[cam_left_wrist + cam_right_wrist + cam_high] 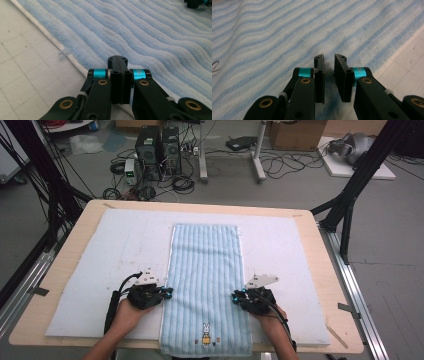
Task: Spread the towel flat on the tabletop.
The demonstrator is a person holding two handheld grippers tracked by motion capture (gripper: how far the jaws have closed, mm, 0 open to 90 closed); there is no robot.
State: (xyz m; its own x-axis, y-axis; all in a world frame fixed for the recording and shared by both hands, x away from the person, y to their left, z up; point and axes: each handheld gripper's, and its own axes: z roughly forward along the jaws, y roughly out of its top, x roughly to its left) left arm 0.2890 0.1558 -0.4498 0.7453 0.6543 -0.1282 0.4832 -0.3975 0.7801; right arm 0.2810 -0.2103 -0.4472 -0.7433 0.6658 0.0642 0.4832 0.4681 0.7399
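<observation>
The left gripper (117, 61) is sitting at the left long edge of the blue striped towel (205, 285), its jaws pressed fully together; whether any cloth is pinched between them is hidden. The right gripper (329, 58) is hovering over the towel's right edge with a narrow gap showing between its pads, nothing caught in it. The towel is lying flat lengthwise down the middle of the white mat (110, 250), a small rabbit picture (205, 334) near its close end. Both hands are reaching in from the near side, the left hand (127, 312) and right hand (270, 315) pointing their grippers inward toward each other across the towel.
</observation>
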